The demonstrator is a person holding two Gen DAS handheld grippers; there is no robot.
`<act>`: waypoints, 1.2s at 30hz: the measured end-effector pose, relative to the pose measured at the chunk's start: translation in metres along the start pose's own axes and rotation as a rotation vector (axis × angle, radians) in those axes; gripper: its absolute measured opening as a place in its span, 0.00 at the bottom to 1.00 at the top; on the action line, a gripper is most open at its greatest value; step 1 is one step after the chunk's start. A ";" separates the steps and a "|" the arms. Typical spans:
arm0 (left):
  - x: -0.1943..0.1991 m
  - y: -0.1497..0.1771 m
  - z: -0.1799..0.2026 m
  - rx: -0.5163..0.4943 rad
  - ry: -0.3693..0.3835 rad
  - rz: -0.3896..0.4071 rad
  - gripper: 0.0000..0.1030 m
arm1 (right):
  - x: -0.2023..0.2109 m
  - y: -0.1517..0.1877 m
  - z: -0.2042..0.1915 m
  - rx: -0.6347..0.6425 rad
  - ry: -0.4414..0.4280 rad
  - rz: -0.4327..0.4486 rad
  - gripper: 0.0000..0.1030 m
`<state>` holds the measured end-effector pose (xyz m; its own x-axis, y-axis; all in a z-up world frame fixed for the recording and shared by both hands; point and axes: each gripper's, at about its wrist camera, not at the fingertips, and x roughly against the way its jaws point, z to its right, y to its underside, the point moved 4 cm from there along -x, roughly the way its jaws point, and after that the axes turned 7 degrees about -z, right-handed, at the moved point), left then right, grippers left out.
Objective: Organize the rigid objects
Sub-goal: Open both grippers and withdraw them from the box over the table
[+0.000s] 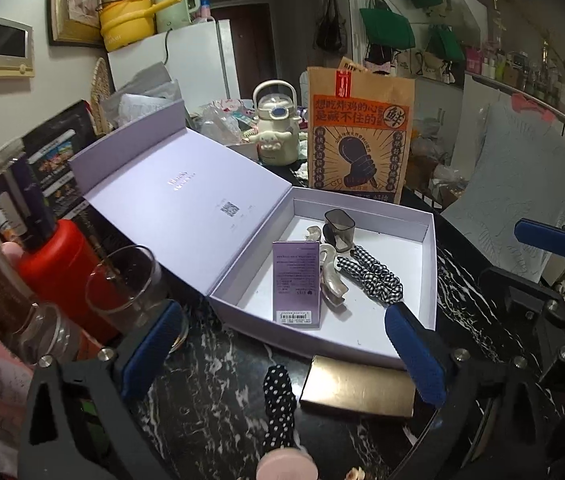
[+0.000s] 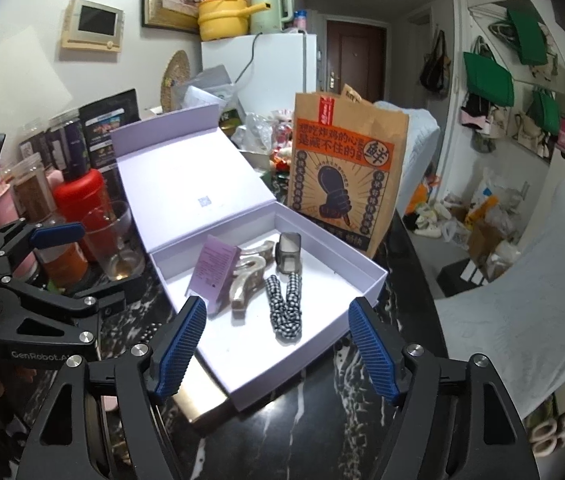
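Observation:
An open lavender box (image 1: 430, 264) (image 2: 366, 280) sits on the black marble table. Inside lie a purple card box (image 1: 296, 284) (image 2: 212, 268), pearly hair claws (image 1: 330, 276) (image 2: 248, 276), a grey clear clip (image 1: 338, 228) (image 2: 288, 252) and a checkered scrunchie (image 1: 374, 276) (image 2: 284, 312). In front of the box lie a gold flat case (image 1: 358, 386) (image 2: 198, 404) and a polka-dot hair tie (image 1: 278, 400). My left gripper (image 1: 282, 356) is open and empty above them. My right gripper (image 2: 276, 344) is open and empty over the box's near edge.
A brown paper bag (image 1: 362, 140) (image 2: 342, 168) stands behind the box. A red bottle (image 1: 58, 268) (image 2: 78, 204), glass cups (image 1: 126, 288) (image 2: 118, 240) and jars crowd the left. A cream kettle-shaped bottle (image 1: 276, 124) stands at the back. A pink round object (image 1: 286, 466) lies at the near edge.

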<state>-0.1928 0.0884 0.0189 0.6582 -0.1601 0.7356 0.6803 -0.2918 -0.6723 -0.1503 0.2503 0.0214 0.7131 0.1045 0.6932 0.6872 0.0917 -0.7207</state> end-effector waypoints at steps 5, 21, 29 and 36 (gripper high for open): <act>0.022 0.008 -0.001 0.003 -0.016 0.028 1.00 | 0.018 0.004 -0.003 -0.001 -0.012 0.024 0.75; 0.055 0.059 -0.002 0.023 -0.046 0.043 1.00 | 0.035 0.045 -0.033 0.024 -0.059 0.020 0.75; 0.054 0.084 -0.004 0.014 -0.022 0.044 1.00 | 0.032 0.068 -0.048 0.049 -0.057 0.001 0.75; 0.054 0.103 -0.010 0.023 -0.013 0.038 1.00 | 0.034 0.080 -0.063 0.079 -0.059 0.005 0.75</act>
<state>-0.0908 0.0404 -0.0098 0.6875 -0.1587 0.7086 0.6620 -0.2641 -0.7014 -0.0623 0.1990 -0.0120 0.7051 0.1632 0.6901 0.6692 0.1687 -0.7237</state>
